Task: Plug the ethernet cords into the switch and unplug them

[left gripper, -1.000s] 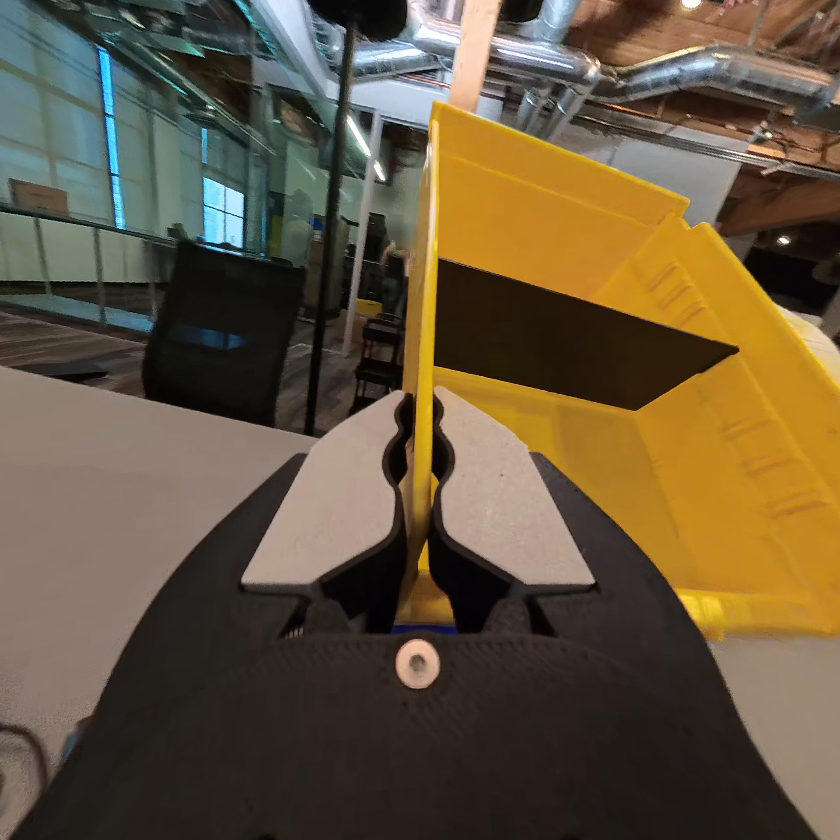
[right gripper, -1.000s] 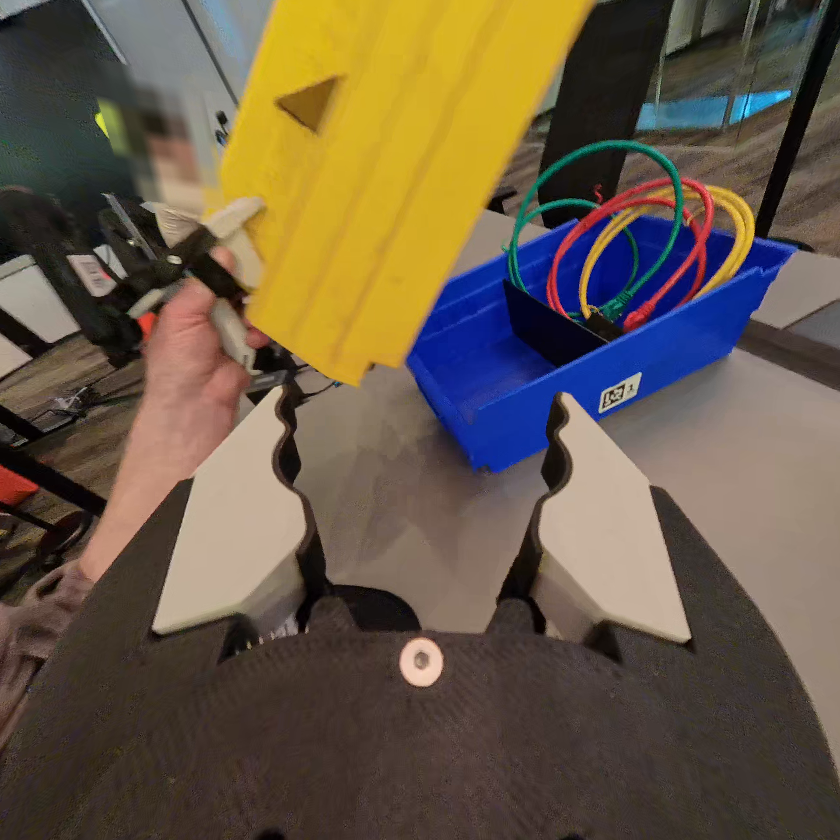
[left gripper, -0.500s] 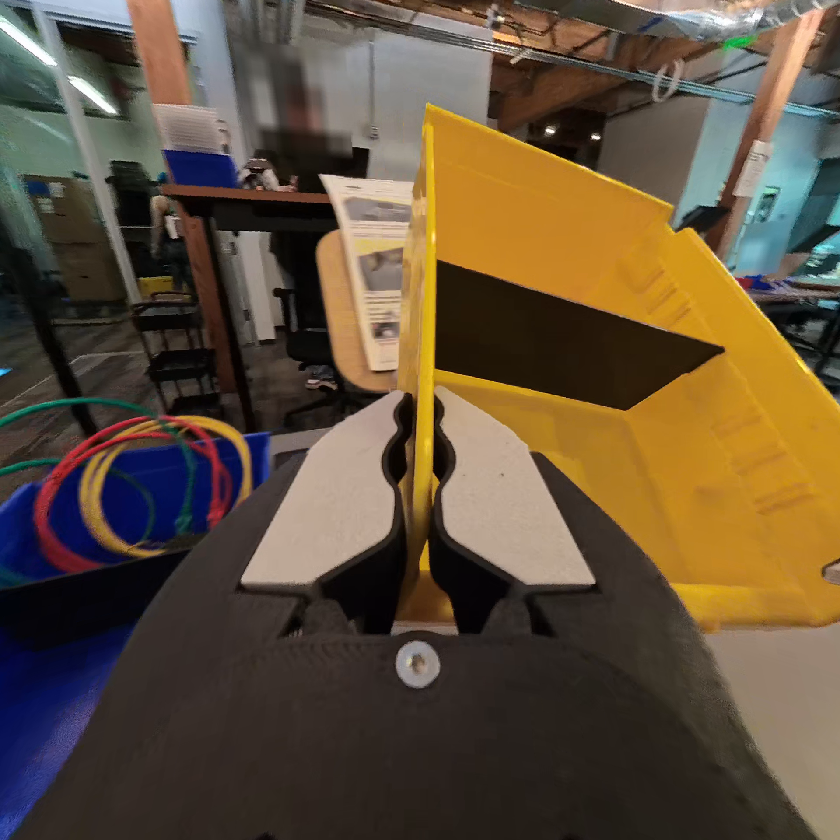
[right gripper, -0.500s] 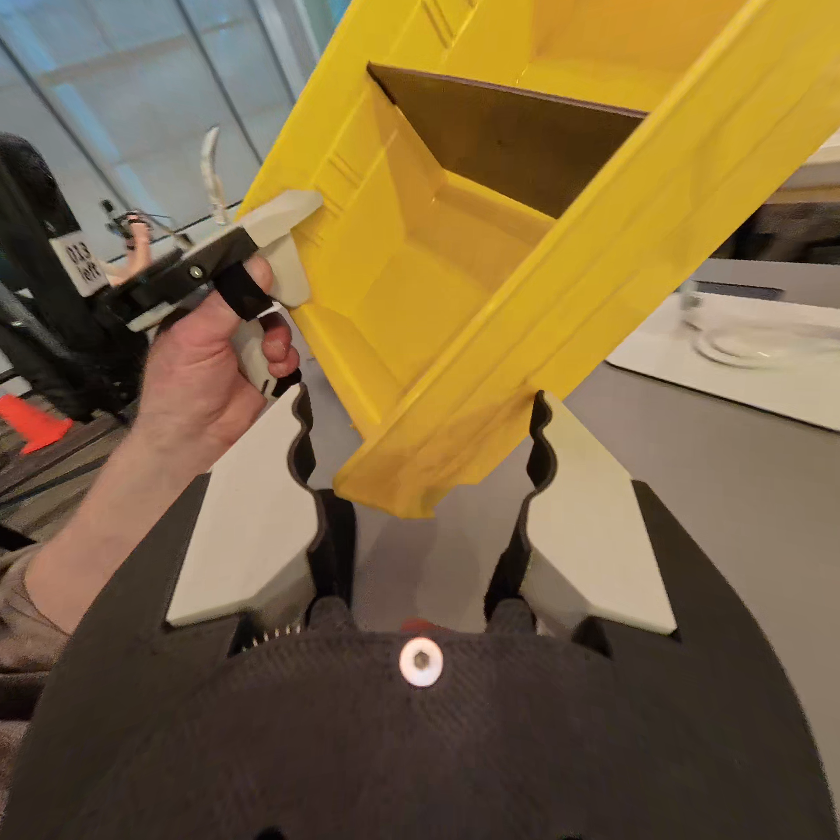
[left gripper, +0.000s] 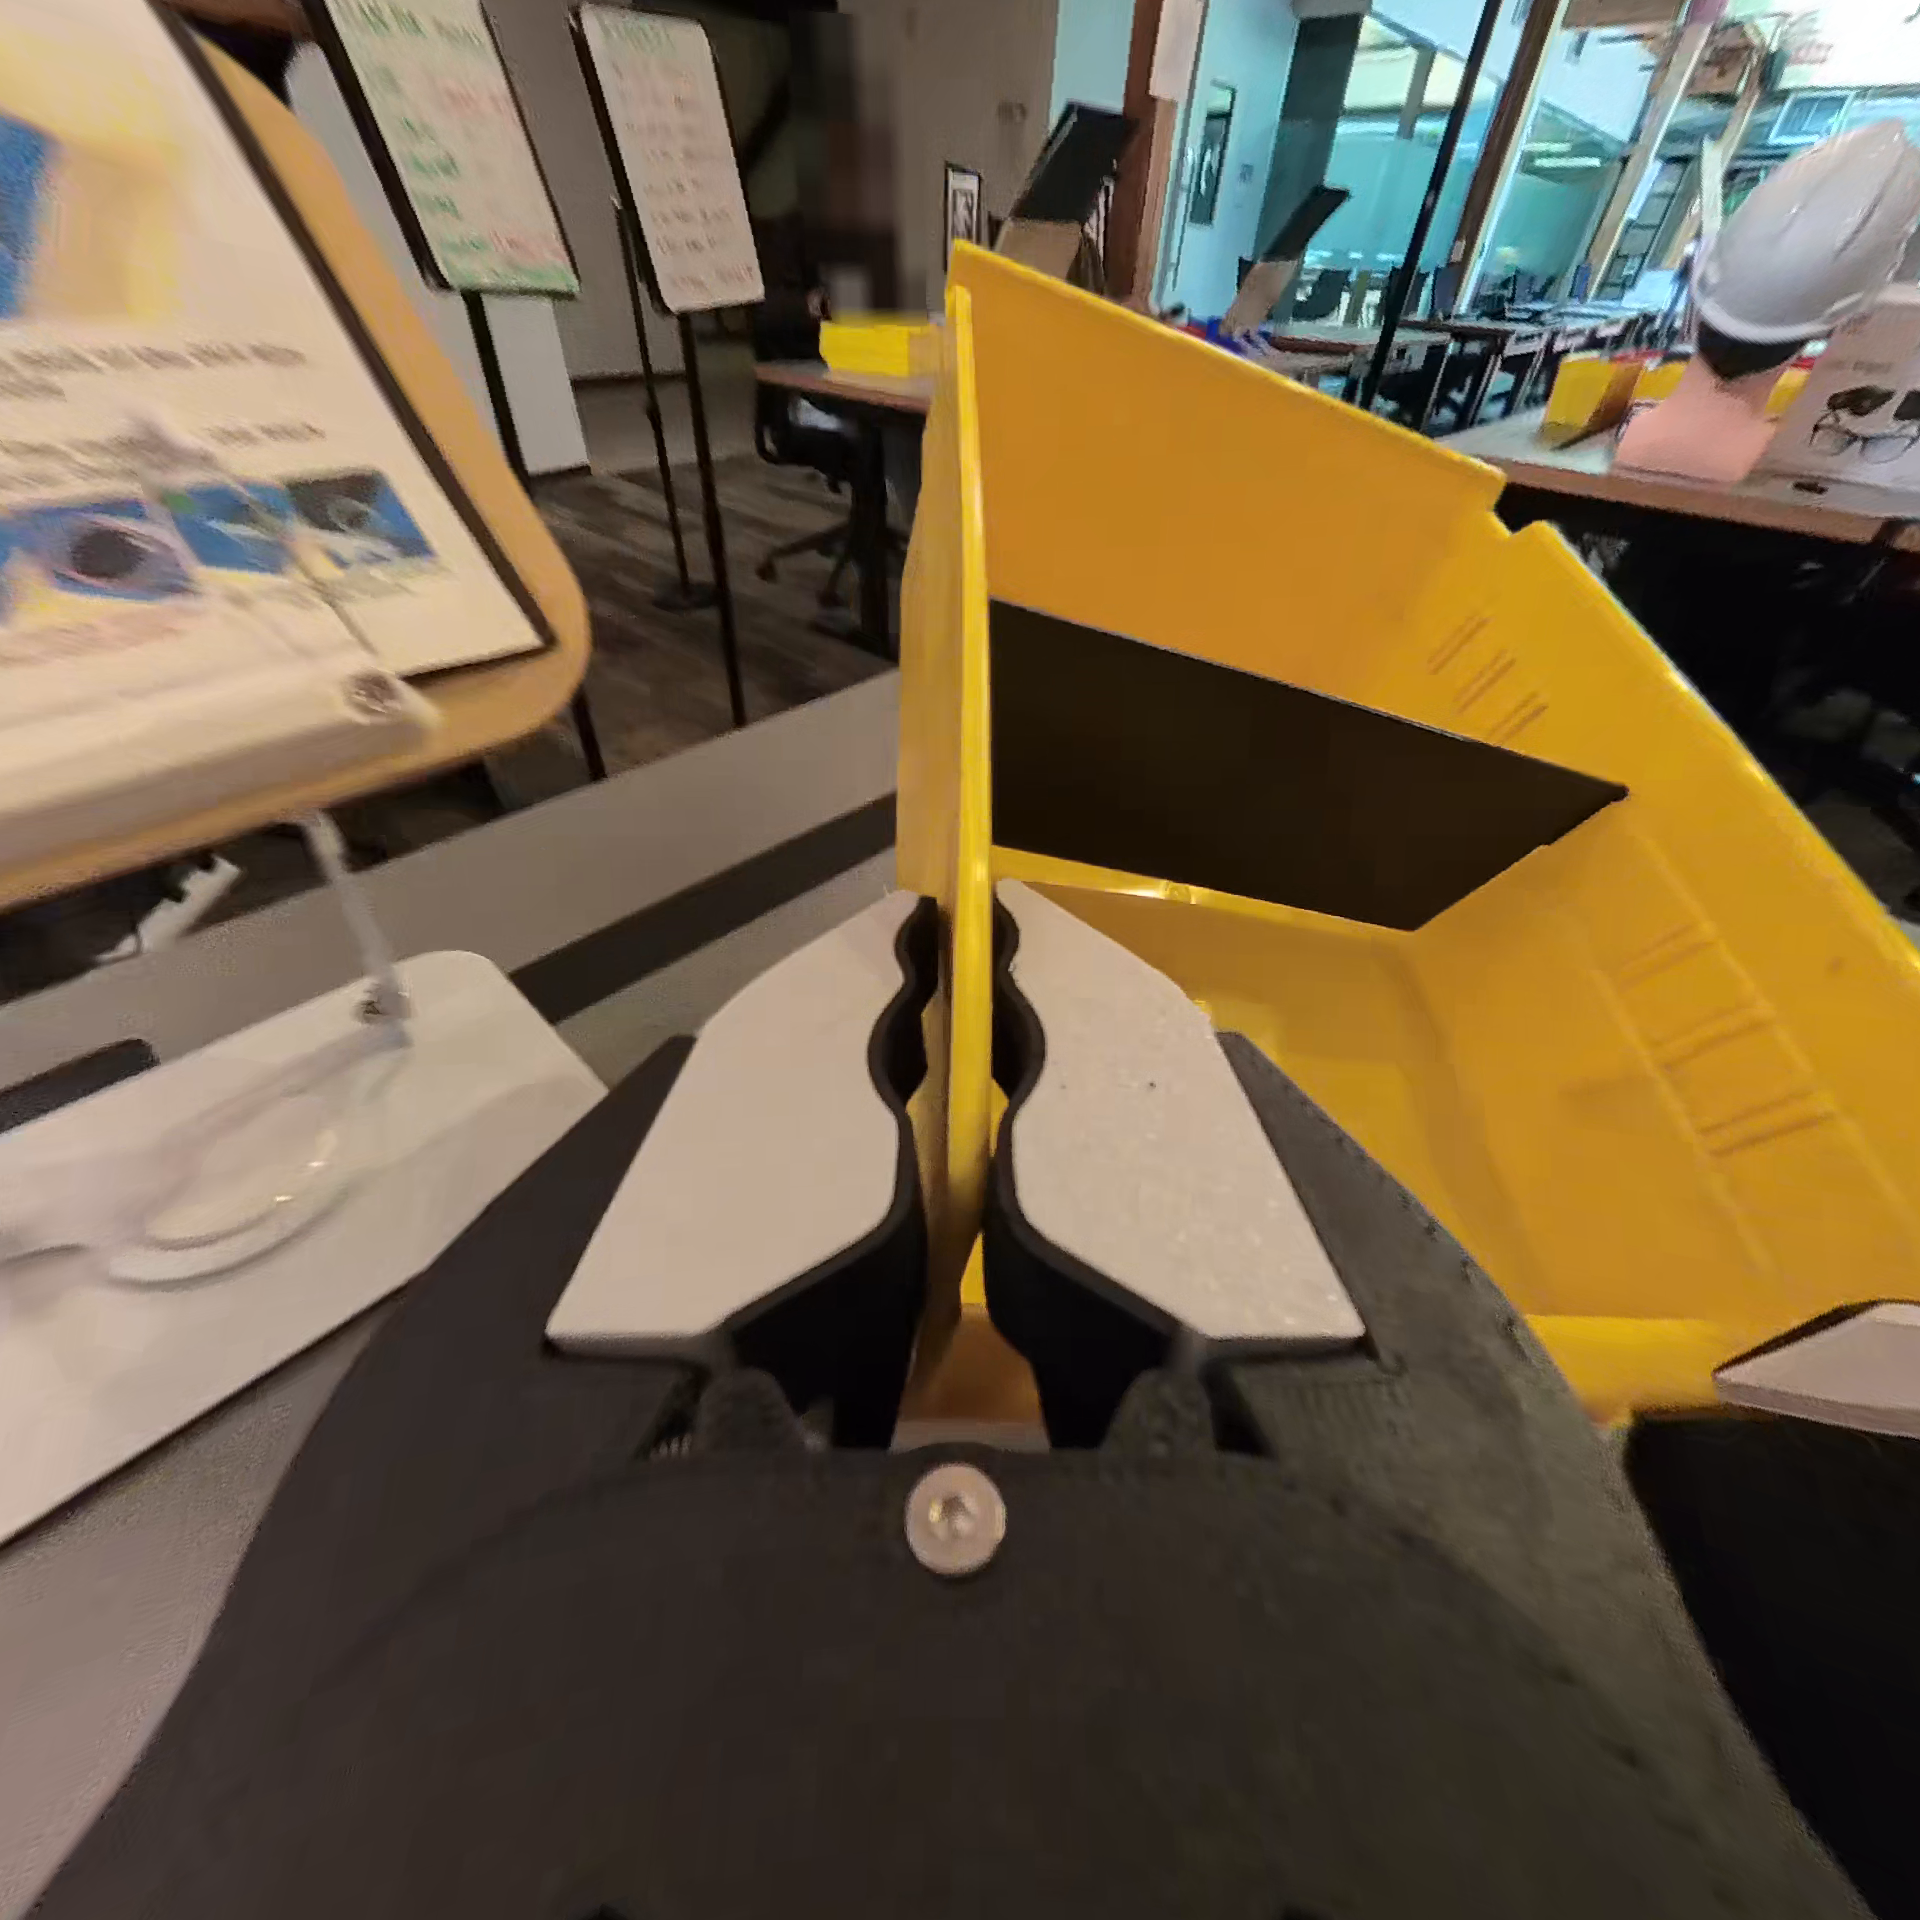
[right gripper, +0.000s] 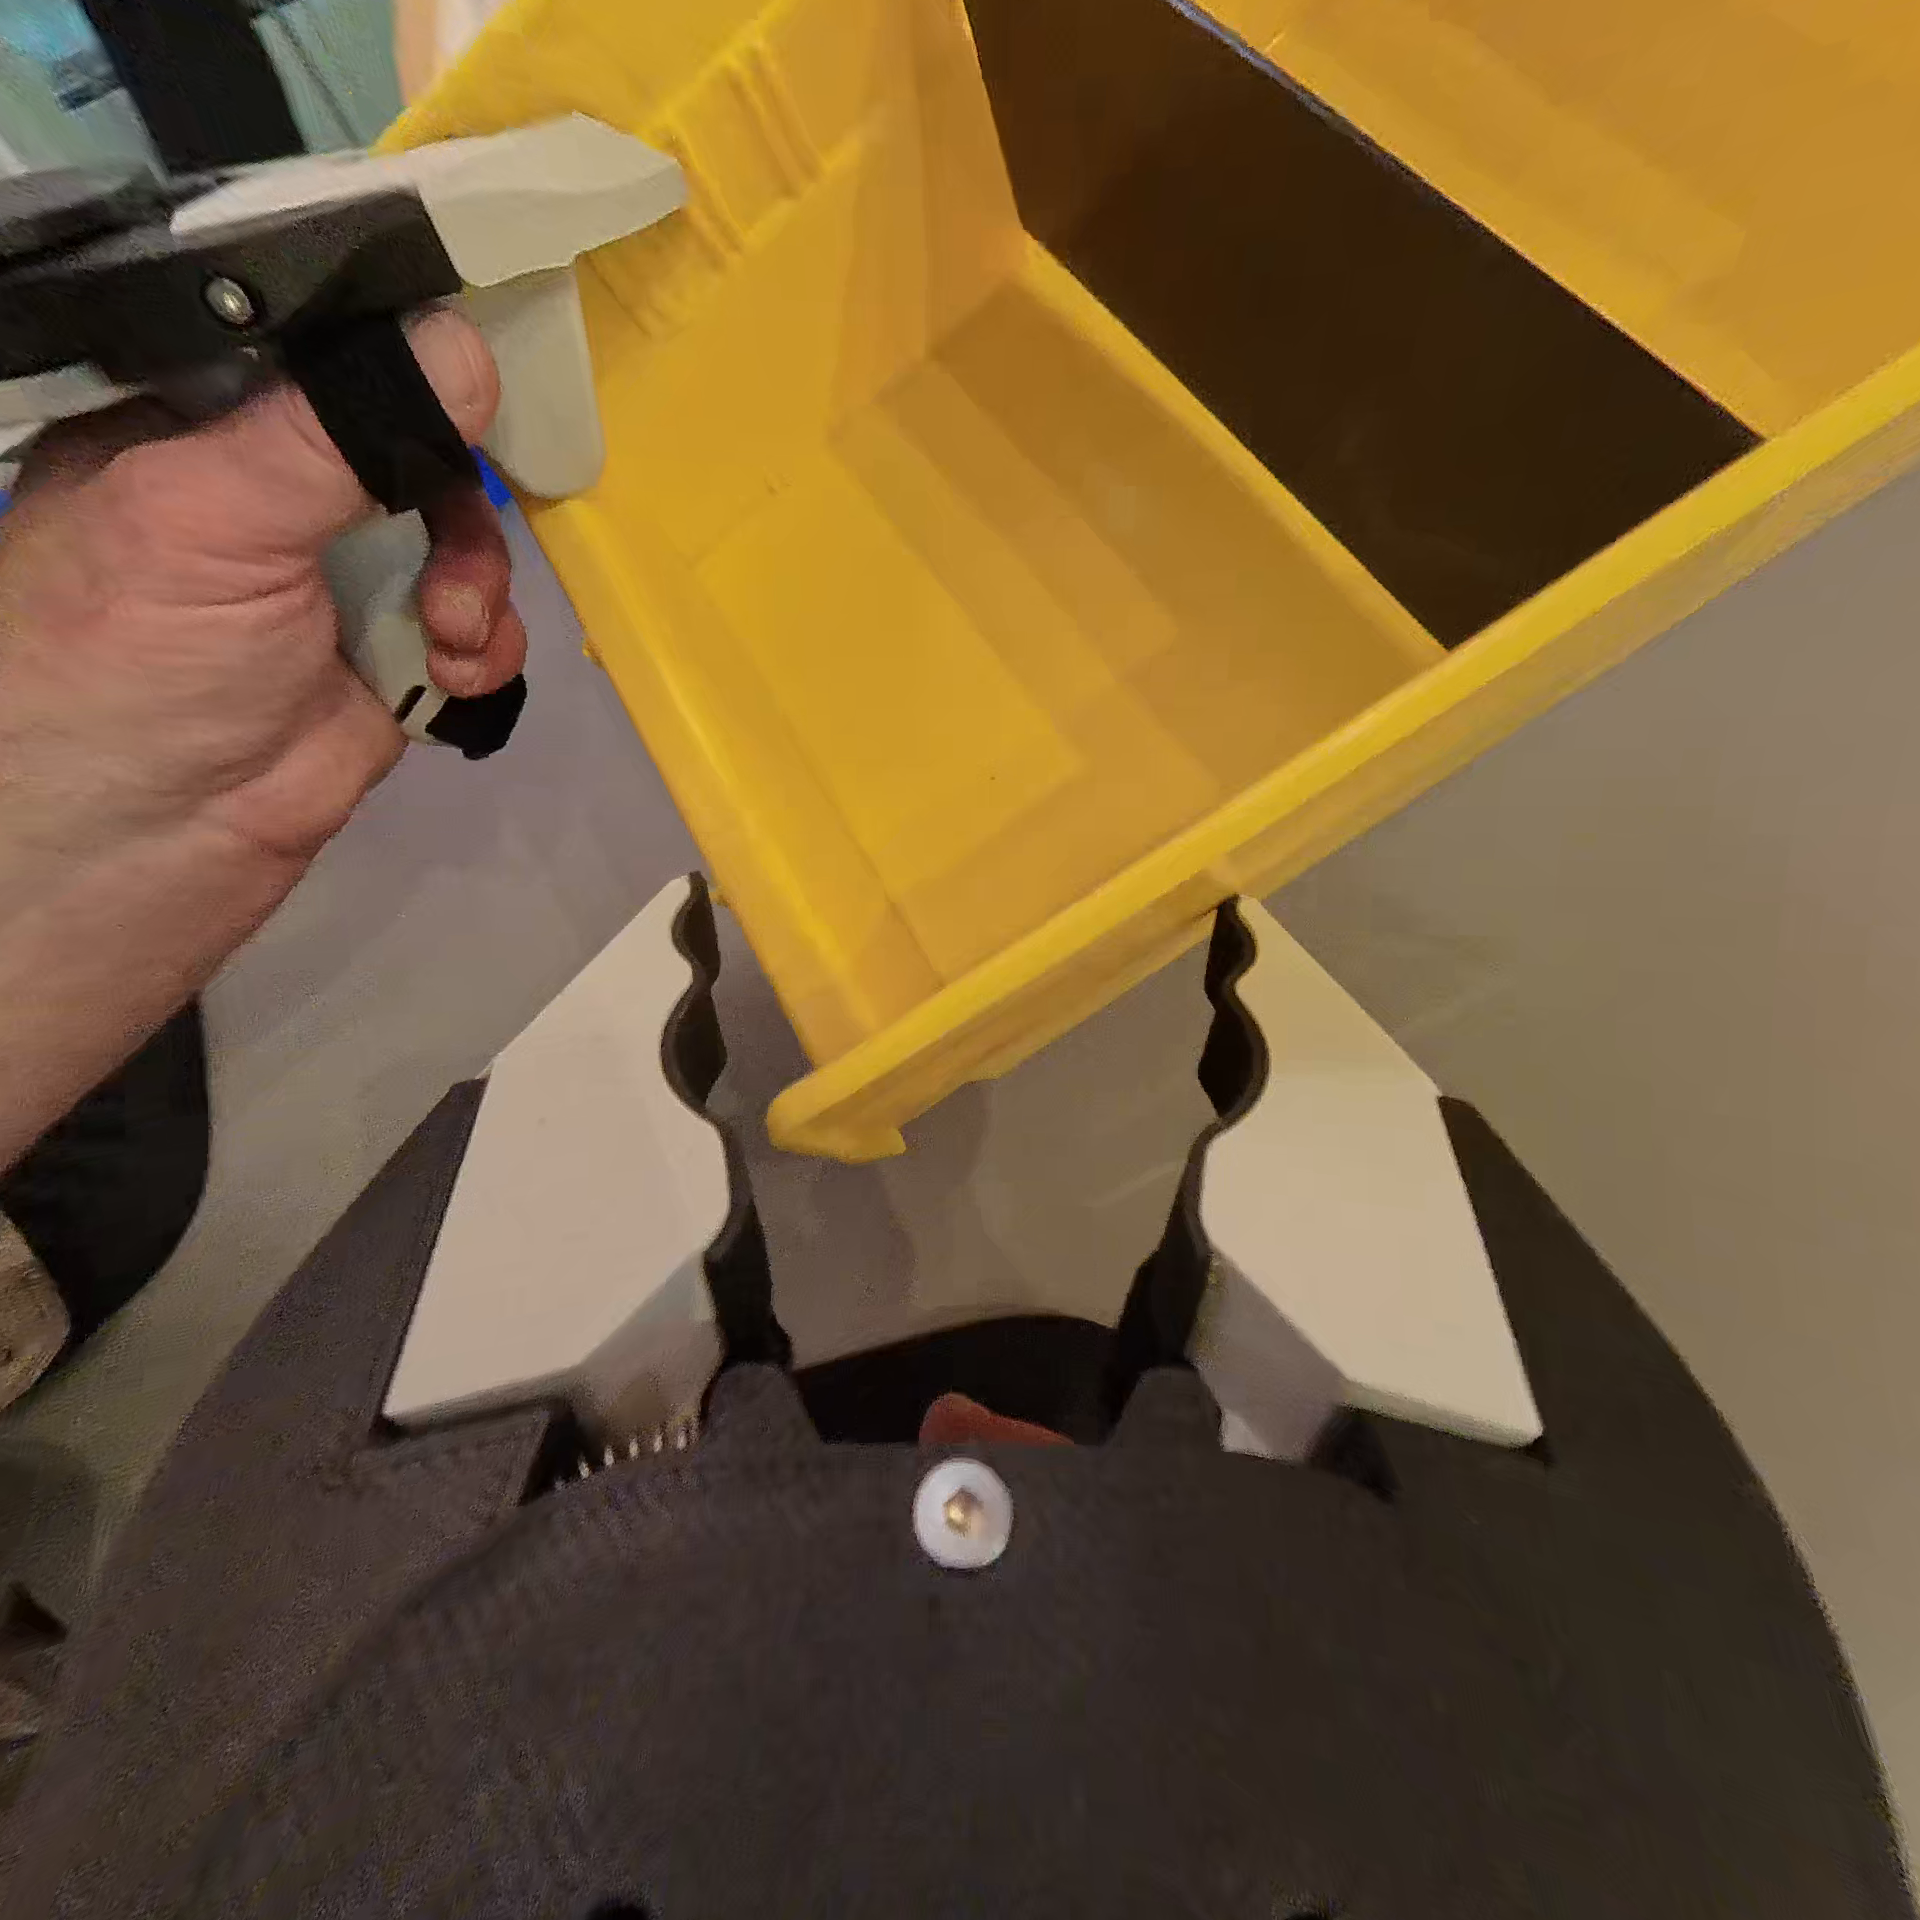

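My left gripper point(left gripper: 954, 935) is shut on the side wall of a yellow bin point(left gripper: 1299, 1039) with a black divider point(left gripper: 1247, 769) across it, and holds the bin tilted above the grey table. In the right wrist view the same bin point(right gripper: 935, 665) hangs in front of my right gripper point(right gripper: 961, 914), which is open with the bin's front rim corner between its fingers, not clamped. The left gripper point(right gripper: 520, 229) and the hand holding it show at the bin's left wall. The bin's near compartment looks empty. No cords or switch are in view.
A tilted board with a printed sheet point(left gripper: 208, 436) stands on a clear stand with a white base point(left gripper: 260, 1132) to the left on the grey table point(right gripper: 1662, 831). Whiteboards point(left gripper: 675, 156) and desks stand behind. My right gripper's finger point(left gripper: 1829, 1361) shows at the right edge. There is about 15 centimetres between the tips of the two grippers.
The left gripper has swung the yellow bin round to the right; the blue bin with coloured cords has left both views. The bin's front corner now lies between the right gripper's open fingers.
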`<state>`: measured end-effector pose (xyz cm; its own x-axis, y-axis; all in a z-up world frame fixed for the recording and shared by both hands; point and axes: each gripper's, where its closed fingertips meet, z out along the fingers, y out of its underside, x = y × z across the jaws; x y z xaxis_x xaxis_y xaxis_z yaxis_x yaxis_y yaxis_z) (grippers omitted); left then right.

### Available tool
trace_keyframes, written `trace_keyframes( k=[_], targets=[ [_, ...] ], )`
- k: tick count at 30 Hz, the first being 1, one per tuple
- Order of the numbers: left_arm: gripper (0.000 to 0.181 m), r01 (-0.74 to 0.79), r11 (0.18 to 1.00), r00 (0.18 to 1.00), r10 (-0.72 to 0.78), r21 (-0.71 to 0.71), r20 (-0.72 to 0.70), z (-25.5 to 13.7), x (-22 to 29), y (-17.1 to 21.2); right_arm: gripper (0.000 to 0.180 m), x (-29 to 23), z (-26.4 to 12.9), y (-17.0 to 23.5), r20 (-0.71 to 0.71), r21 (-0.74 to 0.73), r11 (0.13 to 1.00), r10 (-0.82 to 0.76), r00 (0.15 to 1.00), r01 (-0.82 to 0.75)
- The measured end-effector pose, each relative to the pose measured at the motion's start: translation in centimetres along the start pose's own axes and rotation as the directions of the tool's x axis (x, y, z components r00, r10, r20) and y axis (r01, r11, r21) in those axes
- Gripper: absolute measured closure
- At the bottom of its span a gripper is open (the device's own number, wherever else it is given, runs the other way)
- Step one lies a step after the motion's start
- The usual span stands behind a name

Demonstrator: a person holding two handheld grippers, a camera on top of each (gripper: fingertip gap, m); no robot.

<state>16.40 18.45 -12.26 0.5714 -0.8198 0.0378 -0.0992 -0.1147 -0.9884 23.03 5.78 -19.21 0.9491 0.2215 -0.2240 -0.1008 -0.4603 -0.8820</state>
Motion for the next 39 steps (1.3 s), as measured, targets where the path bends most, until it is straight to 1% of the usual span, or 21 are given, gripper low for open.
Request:
trace_keyframes(
  k=[5, 7, 11, 15, 19, 23, 25, 27, 29, 31, 34, 36, 37, 39],
  targets=[
    [0.172, 0.075, 0.993, 0.995, -0.080, -0.090, -0.054, 5.6, 2.3, 3.2, 0.083, 5.3, -0.2, 1.7, -0.075, -0.079, 0.995, 0.047, 0.996, -0.053],
    [0.168, 0.116, 0.988, 0.989, -0.124, -0.100, -0.085, 7.1, 3.1, 4.1, 0.084, 6.9, -0.1, 2.3, -0.099, -0.104, 0.993, 0.047, 0.994, -0.057],
    [0.164, 0.177, 0.974, 0.977, -0.191, -0.139, -0.096, 9.0, 4.0, 5.9, 0.083, 9.2, 0.1, 3.1, -0.118, -0.141, 0.987, 0.055, 0.992, -0.072],
    [0.158, 0.213, 0.959, 0.966, -0.235, -0.185, -0.108, 9.9, 4.5, 7.6, 0.081, 10.4, 0.6, 4.4, -0.106, -0.183, 0.977, 0.094, 0.990, -0.113],
    [0.157, 0.210, 0.958, 0.965, -0.234, -0.194, -0.115, 10.1, 4.7, 8.8, 0.081, 11.1, 0.8, 5.0, -0.117, -0.202, 0.975, 0.065, 0.991, -0.088],
    [0.149, 0.222, 0.946, 0.953, -0.262, -0.237, -0.153, 9.9, 5.5, 9.8, 0.083, 12.2, 0.6, 4.9, -0.138, -0.209, 0.976, 0.034, 0.990, -0.063],
    [0.138, 0.231, 0.939, 0.945, -0.279, -0.255, -0.173, 9.5, 6.4, 9.7, 0.086, 13.1, 0.4, 4.7, -0.142, -0.207, 0.976, 0.037, 0.989, -0.066],
    [0.124, 0.226, 0.934, 0.937, -0.286, -0.277, -0.202, 9.2, 7.8, 9.4, 0.096, 14.4, 0.1, 4.6, -0.160, -0.219, 0.974, 0.028, 0.987, -0.064],
    [0.113, 0.225, 0.929, 0.930, -0.295, -0.294, -0.220, 9.1, 9.2, 9.2, 0.100, 16.1, 0.0, 4.6, -0.184, -0.238, 0.970, -0.003, 0.983, -0.042],
    [0.113, 0.221, 0.925, 0.926, -0.298, -0.310, -0.231, 9.2, 10.5, 9.3, 0.104, 18.0, -0.3, 4.3, -0.213, -0.254, 0.967, -0.024, 0.977, -0.032],
    [0.112, 0.314, 0.893, 0.882, -0.400, -0.321, -0.249, 9.7, 12.1, 9.0, 0.108, 20.6, -0.5, 3.4, -0.221, -0.254, 0.966, -0.001, 0.975, -0.056],
    [0.111, 0.381, 0.867, 0.848, -0.465, -0.321, -0.252, 10.5, 12.8, 8.7, 0.116, 22.4, -0.6, 2.8, -0.224, -0.269, 0.961, -0.002, 0.975, -0.060],
    [0.111, 0.405, 0.856, 0.833, -0.491, -0.321, -0.255, 11.0, 13.2, 8.5, 0.116, 23.4, -0.6, 2.3, -0.228, -0.271, 0.961, -0.010, 0.973, -0.054],
    [0.113, 0.414, 0.853, 0.830, -0.497, -0.317, -0.254, 12.3, 13.9, 8.4, 0.114, 25.3, -0.2, 1.7, -0.226, -0.279, 0.959, -0.015, 0.974, -0.049]
  ],
)
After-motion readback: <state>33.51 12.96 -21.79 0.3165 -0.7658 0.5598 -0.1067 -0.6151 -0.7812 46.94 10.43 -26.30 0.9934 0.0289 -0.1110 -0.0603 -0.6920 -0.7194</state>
